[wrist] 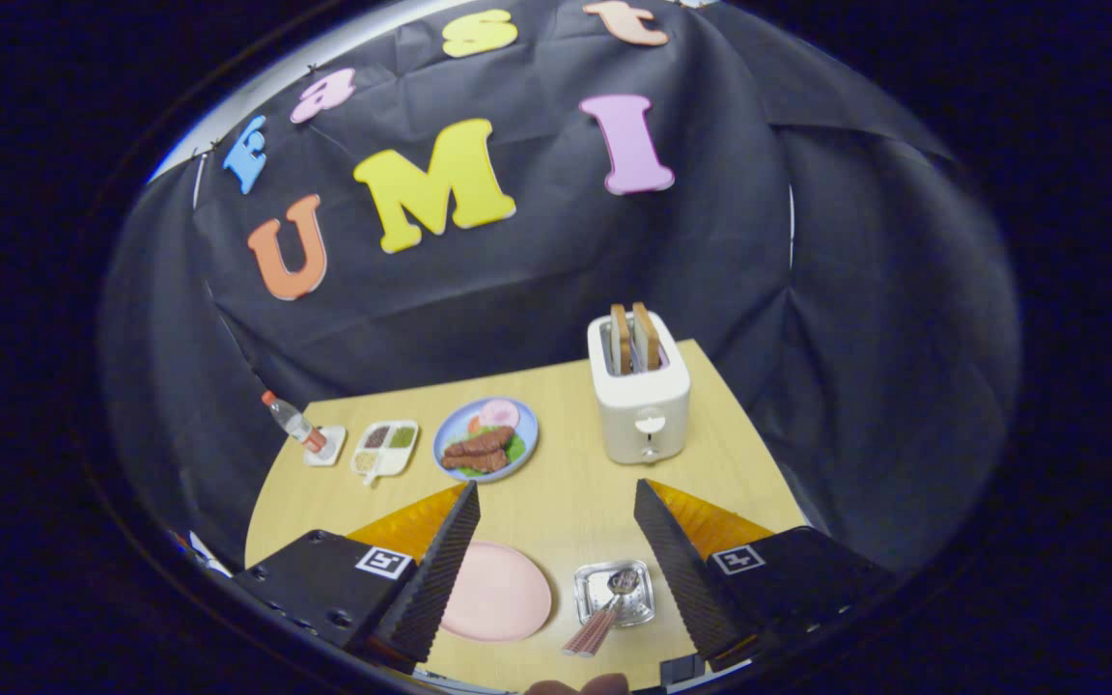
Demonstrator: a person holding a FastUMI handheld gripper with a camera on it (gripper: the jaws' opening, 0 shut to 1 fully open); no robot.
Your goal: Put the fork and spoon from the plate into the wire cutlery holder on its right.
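My gripper (556, 502) hangs open high above the wooden table (566, 492), with nothing between its fingers. Below, between the fingers, lies a bare pink plate (500, 591). To its right stands the wire cutlery holder (614, 592). A spoon bowl (624, 580) shows inside the holder, and pink-handled cutlery (593, 632) leans out of it toward me. Whether both pieces are the fork and spoon is too small to tell.
Beyond the fingers stands a white toaster (640, 401) with two bread slices. Left of it are a blue plate of sausages (486, 439), a small divided tray (384, 449) and a tilted bottle (291, 421) on a white coaster. Fingertips of a person's hand (580, 686) show nearest me.
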